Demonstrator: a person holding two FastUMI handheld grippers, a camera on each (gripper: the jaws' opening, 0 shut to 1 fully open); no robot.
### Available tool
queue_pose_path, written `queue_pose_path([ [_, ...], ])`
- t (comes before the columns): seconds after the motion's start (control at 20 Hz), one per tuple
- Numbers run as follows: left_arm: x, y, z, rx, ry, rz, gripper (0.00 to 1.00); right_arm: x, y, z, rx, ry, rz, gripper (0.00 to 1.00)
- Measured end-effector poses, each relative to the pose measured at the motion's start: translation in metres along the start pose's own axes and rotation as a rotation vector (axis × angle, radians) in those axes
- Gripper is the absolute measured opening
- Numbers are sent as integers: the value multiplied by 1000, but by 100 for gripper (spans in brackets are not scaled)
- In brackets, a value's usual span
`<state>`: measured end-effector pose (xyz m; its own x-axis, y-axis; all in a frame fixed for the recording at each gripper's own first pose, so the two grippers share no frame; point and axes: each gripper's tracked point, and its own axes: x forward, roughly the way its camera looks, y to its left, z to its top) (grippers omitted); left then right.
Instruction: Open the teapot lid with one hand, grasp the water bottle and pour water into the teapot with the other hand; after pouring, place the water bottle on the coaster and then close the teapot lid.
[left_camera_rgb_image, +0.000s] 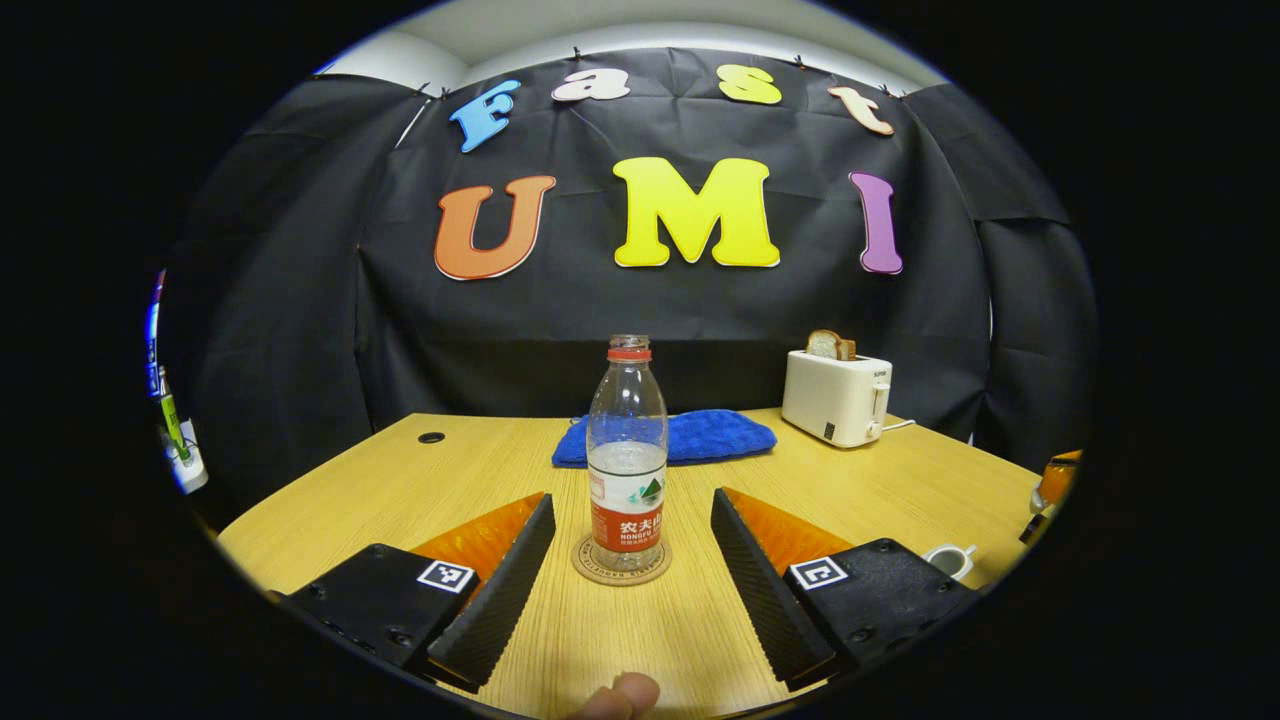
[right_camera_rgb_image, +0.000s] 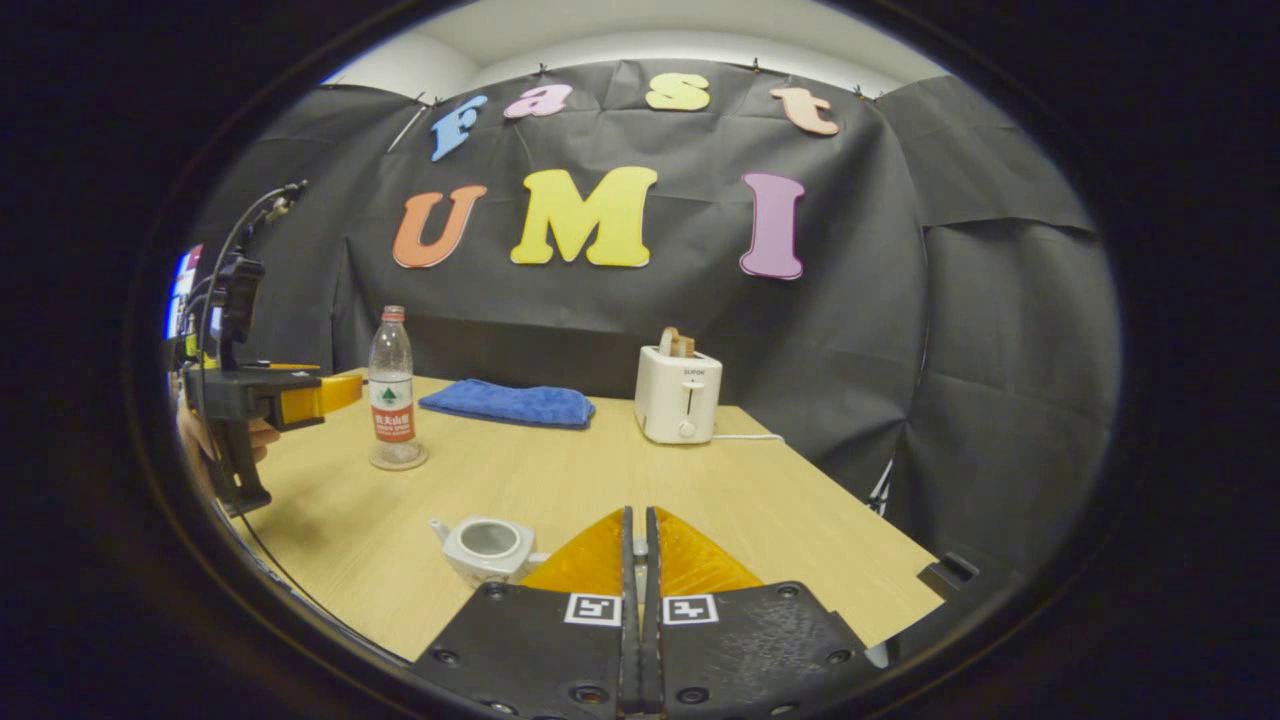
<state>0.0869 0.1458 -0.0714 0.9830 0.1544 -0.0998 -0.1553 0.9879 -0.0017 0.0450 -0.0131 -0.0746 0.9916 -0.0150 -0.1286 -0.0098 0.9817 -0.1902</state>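
The clear water bottle (left_camera_rgb_image: 627, 450), uncapped and partly filled, stands upright on the round coaster (left_camera_rgb_image: 588, 570). My left gripper (left_camera_rgb_image: 632, 498) is open; its fingers flank the bottle's base without touching it. From the right gripper view the bottle (right_camera_rgb_image: 391, 395) stands just beyond the left gripper (right_camera_rgb_image: 335, 393). The white teapot (right_camera_rgb_image: 487, 547) sits open on the table, left of my right gripper (right_camera_rgb_image: 637, 512). That gripper is shut, with a small pale piece pinched between its tips, apparently the teapot lid's knob; the lid itself is hidden. The teapot (left_camera_rgb_image: 948, 560) also shows in the left gripper view.
A blue towel (left_camera_rgb_image: 700, 437) lies behind the bottle. A white toaster (left_camera_rgb_image: 836, 396) with a slice of bread stands at the back right of the wooden table (left_camera_rgb_image: 480, 470). A person's fingertip (left_camera_rgb_image: 625, 695) shows at the bottom edge.
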Motion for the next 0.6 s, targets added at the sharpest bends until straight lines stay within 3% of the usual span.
queue_pose_path([
  [0.4,-50,4,-3,3,3,25,98,2,23,0,19,1,45,1],
  [0.6,-61,7,-4,-2,11,18,98,10,49,5,52,1,119,0],
])
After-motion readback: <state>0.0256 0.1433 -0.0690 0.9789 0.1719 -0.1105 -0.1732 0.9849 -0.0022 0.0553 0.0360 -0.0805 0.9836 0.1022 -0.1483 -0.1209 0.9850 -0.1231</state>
